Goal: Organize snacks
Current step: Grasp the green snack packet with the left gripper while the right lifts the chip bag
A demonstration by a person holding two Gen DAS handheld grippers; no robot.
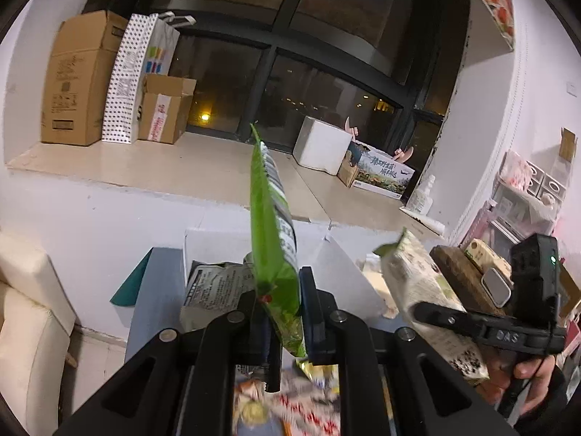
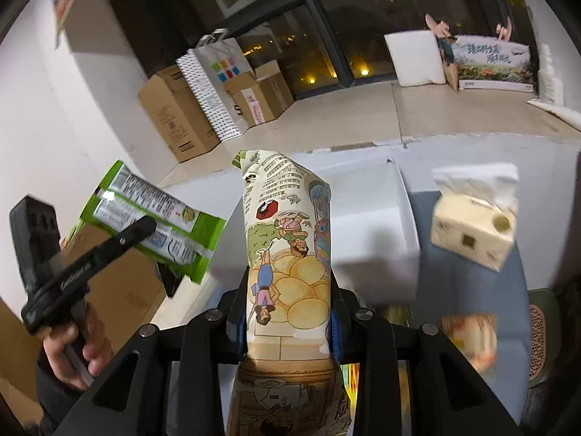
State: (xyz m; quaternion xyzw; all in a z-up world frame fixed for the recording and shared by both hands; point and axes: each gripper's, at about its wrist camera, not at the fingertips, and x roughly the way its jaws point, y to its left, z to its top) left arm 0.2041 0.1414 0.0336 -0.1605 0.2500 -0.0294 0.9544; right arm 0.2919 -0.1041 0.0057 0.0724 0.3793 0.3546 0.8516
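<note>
Pinched edge-on in the closed left gripper (image 1: 281, 312), a green snack packet (image 1: 272, 225) is held aloft; a cartoon-printed cracker bag (image 2: 287, 261) is clamped in the right gripper (image 2: 288, 312). Slippage is risked by the thin grip.

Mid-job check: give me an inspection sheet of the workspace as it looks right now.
Surface: blue-grey table top, partly covered.
Job's things: green snack packet and cartoon-printed snack bag, both held up; more packets blurred below.
Clutter: white box, tissue pack, brown carton.
Grippers: left hand-held gripper shut on the green snack packet; right hand-held gripper shut on the cartoon-printed snack bag.
Cables: nothing seen.
Surroundings: dark window, ledge with cardboard boxes and a dotted paper bag.
</note>
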